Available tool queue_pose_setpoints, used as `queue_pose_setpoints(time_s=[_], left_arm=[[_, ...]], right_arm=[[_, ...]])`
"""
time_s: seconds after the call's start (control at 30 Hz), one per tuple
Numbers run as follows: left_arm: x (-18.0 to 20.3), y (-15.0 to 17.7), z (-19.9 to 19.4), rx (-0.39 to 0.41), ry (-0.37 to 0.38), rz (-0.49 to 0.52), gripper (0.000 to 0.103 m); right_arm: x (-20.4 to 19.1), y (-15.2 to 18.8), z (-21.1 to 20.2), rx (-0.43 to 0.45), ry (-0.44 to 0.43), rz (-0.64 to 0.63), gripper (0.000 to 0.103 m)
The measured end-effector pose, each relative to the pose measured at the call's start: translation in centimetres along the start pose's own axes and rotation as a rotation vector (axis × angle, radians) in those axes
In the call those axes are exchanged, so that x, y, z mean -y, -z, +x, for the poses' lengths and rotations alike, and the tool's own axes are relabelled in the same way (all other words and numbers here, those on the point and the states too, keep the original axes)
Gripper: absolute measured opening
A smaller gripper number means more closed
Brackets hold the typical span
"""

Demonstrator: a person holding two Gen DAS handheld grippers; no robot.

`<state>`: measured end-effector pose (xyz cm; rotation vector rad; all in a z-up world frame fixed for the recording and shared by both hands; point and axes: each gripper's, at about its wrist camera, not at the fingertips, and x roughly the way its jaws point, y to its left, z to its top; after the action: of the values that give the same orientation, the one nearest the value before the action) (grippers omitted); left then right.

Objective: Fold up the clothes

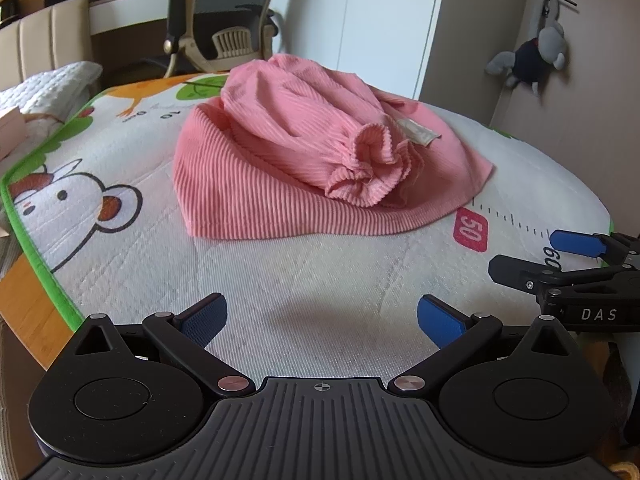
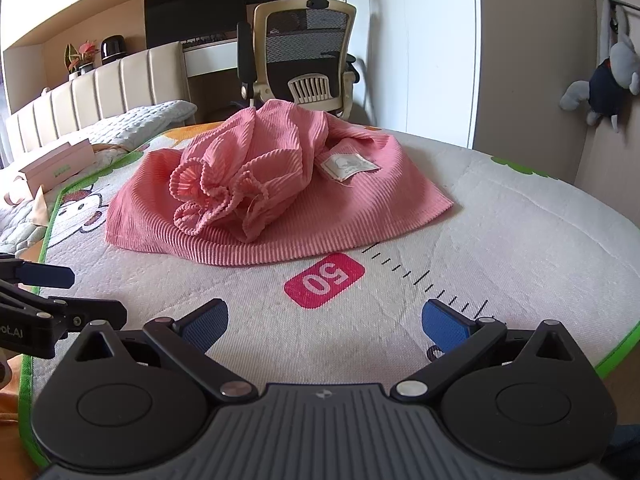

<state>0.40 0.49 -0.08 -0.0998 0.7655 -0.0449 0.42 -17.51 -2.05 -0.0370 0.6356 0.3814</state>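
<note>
A pink ribbed garment (image 1: 280, 160) (image 2: 288, 200) lies partly folded on the white printed mat (image 1: 280, 280) (image 2: 520, 220). A ruffled cuff (image 1: 372, 168) (image 2: 204, 196) rests bunched on top, and a white label (image 1: 418, 132) (image 2: 348, 166) shows beside it. My left gripper (image 1: 320, 318) hovers open over bare mat, short of the garment's near hem, nothing between its blue pads. My right gripper (image 2: 325, 322) is open too, near the red "50" mark (image 2: 325, 280), holding nothing. Each gripper shows at the edge of the other's view: the right (image 1: 536, 254) and the left (image 2: 80, 286).
An office chair (image 2: 304, 60) stands behind the mat, by a desk with a dark monitor (image 2: 194, 12). A pink box (image 2: 56, 162) and a quilted blanket (image 2: 140, 120) lie at the left. A grey plush toy (image 1: 532, 56) hangs on the right wall. The mat's green edge (image 2: 616, 356) runs close on the right.
</note>
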Motion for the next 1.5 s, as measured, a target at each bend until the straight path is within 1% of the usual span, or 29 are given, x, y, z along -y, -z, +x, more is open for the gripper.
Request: queue_pose_setpoints(time_s=[0.03, 0.13, 0.27, 0.37, 0.47, 0.5, 0.57, 0.6, 0.67, 0.77, 0.8, 0.83, 0.87, 0.9, 0.93, 0.97, 1.07, 1.13, 1.17, 1.23, 1.27, 1.3, 1.37, 1.4, 1.43, 1.5], left_arm=[[-0.3, -0.3, 0.1, 0.001, -0.001, -0.007, 0.103], [-1.5, -1.8, 0.5, 0.016, 0.001, -0.034, 0.103], [-4.0, -5.4, 1.5, 0.086, -0.001, -0.081, 0.103], [-6.1, -8.6, 3.5, 0.114, 0.013, -0.103, 0.103], [-7.9, -11.3, 6.4, 0.098, 0.046, -0.12, 0.103], [-8.5, -12.0, 7.5, 0.082, 0.056, -0.129, 0.103], [-9.6, -12.7, 9.1, 0.052, 0.073, -0.154, 0.103], [-10.2, -12.9, 9.7, 0.04, 0.084, -0.167, 0.103], [-11.2, -13.1, 10.2, 0.035, 0.104, -0.18, 0.103], [-12.5, -13.4, 10.6, 0.04, 0.128, -0.195, 0.103], [-13.0, -13.6, 10.7, 0.053, 0.126, -0.205, 0.103], [-13.5, -13.8, 10.7, 0.067, 0.125, -0.219, 0.103], [-14.0, -14.1, 10.8, 0.08, 0.124, -0.232, 0.103], [-14.3, -14.3, 10.9, 0.086, 0.132, -0.244, 0.103], [-14.6, -14.6, 11.1, 0.087, 0.145, -0.255, 0.103], [-14.9, -14.8, 11.3, 0.088, 0.159, -0.266, 0.103], [-14.8, -15.5, 12.3, 0.076, 0.182, -0.245, 0.103], [-14.6, -15.9, 13.1, 0.066, 0.171, -0.227, 0.103], [-14.6, -16.0, 13.6, 0.063, 0.166, -0.225, 0.103], [-14.6, -16.0, 14.5, 0.057, 0.18, -0.235, 0.103], [-14.7, -15.9, 14.9, 0.053, 0.2, -0.238, 0.103], [-14.6, -15.7, 15.3, 0.047, 0.229, -0.237, 0.103], [-14.2, -15.0, 15.6, 0.028, 0.291, -0.22, 0.103], [-13.7, -14.6, 15.6, 0.019, 0.317, -0.203, 0.103], [-13.2, -14.2, 15.3, 0.015, 0.333, -0.176, 0.103], [-11.8, -12.9, 14.0, -0.009, 0.366, -0.133, 0.103]], right_arm=[[0.2, -0.1, 0.1, -0.005, -0.016, 0.008, 0.103], [1.4, -0.5, 1.0, -0.047, -0.056, 0.089, 0.103], [2.8, -0.4, 1.6, -0.057, -0.094, 0.172, 0.103], [3.2, -0.3, 1.6, -0.057, -0.115, 0.187, 0.103], [3.5, -0.5, 1.7, -0.068, -0.128, 0.199, 0.103], [3.3, -0.6, 1.8, -0.076, -0.126, 0.189, 0.103], [2.4, -1.0, 2.1, -0.117, -0.111, 0.091, 0.103], [2.3, -1.7, 2.3, -0.111, -0.109, 0.059, 0.103], [2.0, -3.1, 2.4, -0.088, -0.108, 0.006, 0.103], [1.6, -6.8, 3.3, 0.031, -0.039, -0.13, 0.102], [1.5, -8.3, 4.3, 0.058, -0.022, -0.167, 0.099], [1.5, -9.9, 5.4, 0.082, -0.005, -0.202, 0.09], [1.8, -11.6, 7.0, 0.08, -0.005, -0.202, 0.08], [2.1, -13.2, 8.9, 0.069, -0.011, -0.176, 0.076], [2.4, -14.9, 11.0, 0.056, -0.017, -0.148, 0.068], [2.6, -16.2, 13.0, 0.048, -0.017, -0.123, 0.062], [2.7, -19.3, 18.5, 0.062, 0.008, -0.076, 0.062], [2.8, -20.4, 21.7, 0.063, 0.004, -0.026, 0.062], [3.0, -20.7, 23.4, 0.052, 0.001, 0.001, 0.062], [3.1, -20.6, 26.4, -0.016, -0.055, 0.045, 0.062], [3.0, -20.3, 27.5, -0.053, -0.086, 0.057, 0.059], [2.6, -19.7, 27.8, -0.075, -0.109, 0.05, 0.056], [1.7, -18.6, 27.4, -0.098, -0.145, 0.026, 0.046], [1.4, -18.1, 26.7, -0.102, -0.16, 0.012, 0.043], [1.3, -17.6, 25.6, -0.114, -0.184, 0.009, 0.037], [1.4, -16.3, 23.2, -0.141, -0.225, 0.018, 0.034]])
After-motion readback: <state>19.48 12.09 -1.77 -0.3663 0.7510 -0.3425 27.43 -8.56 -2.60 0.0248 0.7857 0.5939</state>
